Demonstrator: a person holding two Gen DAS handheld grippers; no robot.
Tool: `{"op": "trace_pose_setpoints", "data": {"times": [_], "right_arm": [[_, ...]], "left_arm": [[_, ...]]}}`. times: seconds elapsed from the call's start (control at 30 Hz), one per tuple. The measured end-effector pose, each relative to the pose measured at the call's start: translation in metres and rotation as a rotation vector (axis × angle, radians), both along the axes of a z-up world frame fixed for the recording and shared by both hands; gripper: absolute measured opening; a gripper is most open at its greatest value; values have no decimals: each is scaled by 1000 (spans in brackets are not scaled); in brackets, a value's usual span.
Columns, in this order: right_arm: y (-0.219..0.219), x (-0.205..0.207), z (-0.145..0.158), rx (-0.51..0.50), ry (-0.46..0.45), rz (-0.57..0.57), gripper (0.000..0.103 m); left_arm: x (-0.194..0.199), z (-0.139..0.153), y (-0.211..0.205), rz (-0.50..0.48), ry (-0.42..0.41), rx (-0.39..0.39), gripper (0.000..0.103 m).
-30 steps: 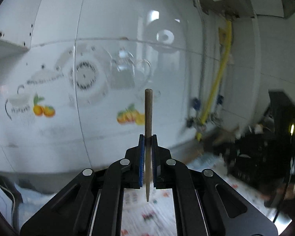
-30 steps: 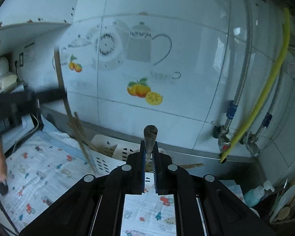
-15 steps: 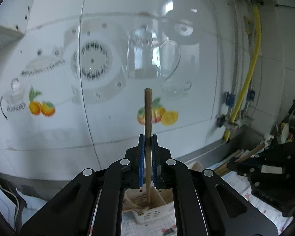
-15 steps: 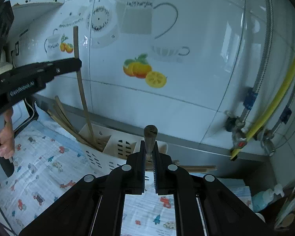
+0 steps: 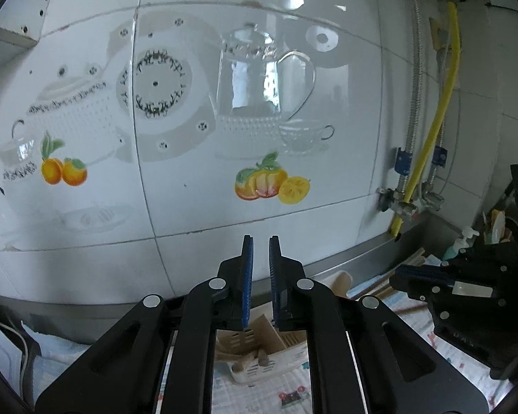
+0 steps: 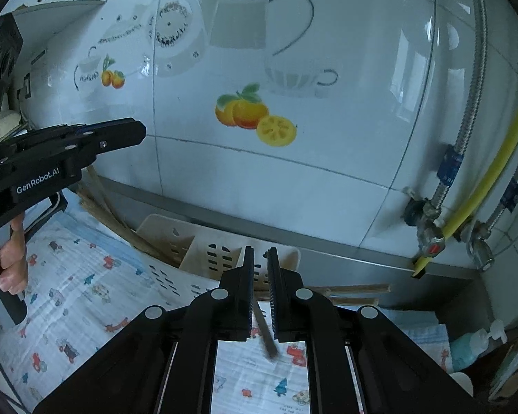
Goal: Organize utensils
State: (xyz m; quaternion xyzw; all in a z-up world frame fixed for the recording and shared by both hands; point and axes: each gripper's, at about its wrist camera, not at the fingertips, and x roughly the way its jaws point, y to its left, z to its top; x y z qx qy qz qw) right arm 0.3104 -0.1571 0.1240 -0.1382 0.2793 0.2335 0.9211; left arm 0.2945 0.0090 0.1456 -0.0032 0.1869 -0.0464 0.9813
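Wooden sticks just dropped into the slotted caddy (image 6: 190, 252); both our grippers (image 5: 259, 255) (image 6: 259, 265) are parted and empty, so next grab another utensil.

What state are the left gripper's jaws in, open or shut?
Open: the left gripper has just been opening; a gap shows between its blue pads, with nothing held there.

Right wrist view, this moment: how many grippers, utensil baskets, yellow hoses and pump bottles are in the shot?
Grippers: 2 (right gripper, left gripper)
Utensil basket: 1
Yellow hose: 1
Pump bottle: 1
Total: 5
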Motion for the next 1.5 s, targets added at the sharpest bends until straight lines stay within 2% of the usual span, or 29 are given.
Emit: {"op": "trace_pose_setpoints", "data": {"times": [0.1,0.13,0.17,0.23,0.37,0.43,0.6,0.7,0.77,0.83,0.97,1.03,1.2,1.3,1.4,1.5], "right_arm": [[-4,-12,9,15,-13,4,12],[-5,-17,12,17,-17,6,13],[-7,-24,14,19,-22,8,14],[-9,-36,17,23,-32,11,17],[-17,-68,22,42,-49,20,20],[-19,-83,22,53,-54,23,25],[-25,-126,12,90,-67,34,33],[-26,-150,1,96,-66,38,37],[-24,-165,-8,91,-66,42,39],[-23,-176,-17,90,-63,42,45],[-23,-199,-36,95,-54,36,51],[-24,-209,-43,104,-48,32,55],[-31,-230,-59,106,-54,-3,68],[-37,-237,-65,112,-51,-26,72],[-43,-243,-70,115,-51,-51,82],[-48,-245,-75,117,-44,-72,84]], "left_arm": [[-15,7,1,2,-21,-7,22],[-20,9,1,7,-27,-7,33],[-27,11,2,10,-35,-7,37],[-42,16,2,5,-50,-7,37],[-77,18,1,0,-70,-6,47],[-94,15,1,-5,-71,-8,50],[-138,1,3,-8,-66,-21,60],[-162,-13,6,5,-53,-36,69],[-173,-22,7,19,-47,-35,80],[-187,-32,7,40,-44,-17,83],[-209,-49,12,48,-18,-38,95],[-219,-55,13,53,-15,-41,98],[-242,-71,11,70,6,-20,98],[-250,-80,10,72,23,-33,98],[-260,-88,8,82,26,-28,98],[-266,-92,4,78,23,-12,98]]}}
